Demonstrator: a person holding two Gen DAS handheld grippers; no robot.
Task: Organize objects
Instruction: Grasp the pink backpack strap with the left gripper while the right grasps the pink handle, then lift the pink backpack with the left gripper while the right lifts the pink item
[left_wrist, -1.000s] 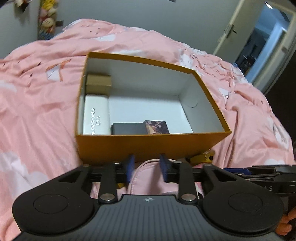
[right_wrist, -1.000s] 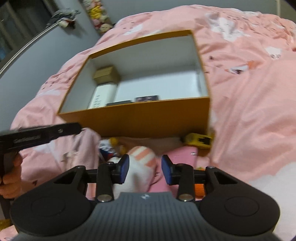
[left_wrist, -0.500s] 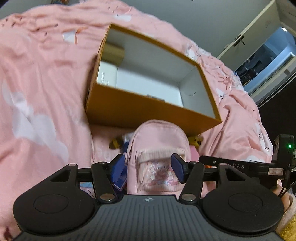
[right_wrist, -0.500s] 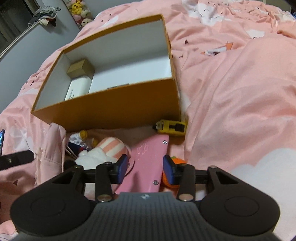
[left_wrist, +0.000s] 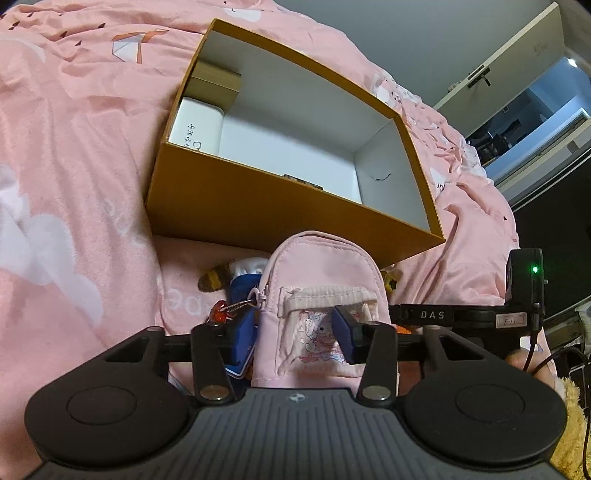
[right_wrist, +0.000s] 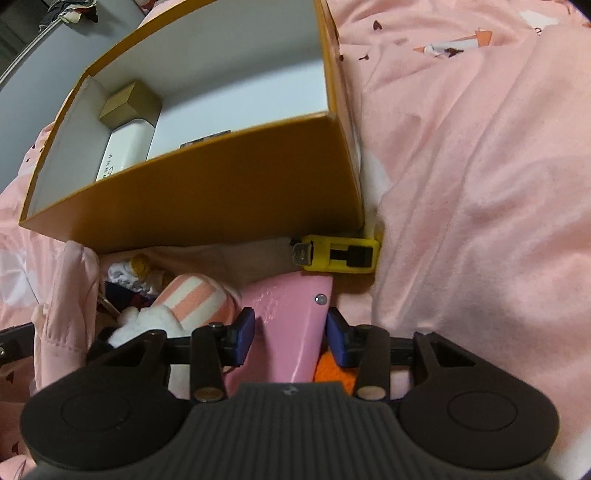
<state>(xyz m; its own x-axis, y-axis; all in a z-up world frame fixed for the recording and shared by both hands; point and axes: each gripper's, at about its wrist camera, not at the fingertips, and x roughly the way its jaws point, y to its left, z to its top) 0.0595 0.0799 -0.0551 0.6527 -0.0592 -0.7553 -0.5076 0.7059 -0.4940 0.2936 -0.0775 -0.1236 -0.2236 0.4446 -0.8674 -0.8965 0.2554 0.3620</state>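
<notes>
An open orange box (left_wrist: 266, 206) with a white inside lies on the pink bed; it also shows in the right wrist view (right_wrist: 207, 195). It holds a white box (left_wrist: 195, 127) and a tan box (left_wrist: 218, 83). A small pink backpack (left_wrist: 321, 295) stands before the box, between the open fingers of my left gripper (left_wrist: 295, 332). My right gripper (right_wrist: 290, 334) is open around a flat pink case (right_wrist: 291, 325), pads apart from it.
A yellow tape measure (right_wrist: 338, 254) lies at the box's near right corner. A striped pink-and-white plush (right_wrist: 188, 299), a small doll (left_wrist: 236, 275) and an orange thing (right_wrist: 332, 369) lie in the pile. Pink bedding (right_wrist: 480, 184) surrounds all. A door (left_wrist: 517, 74) stands far right.
Both grippers have dropped lower and closer to the pile in front of the box. The left fingers now straddle the pink backpack; the right fingers now straddle the pink case.
</notes>
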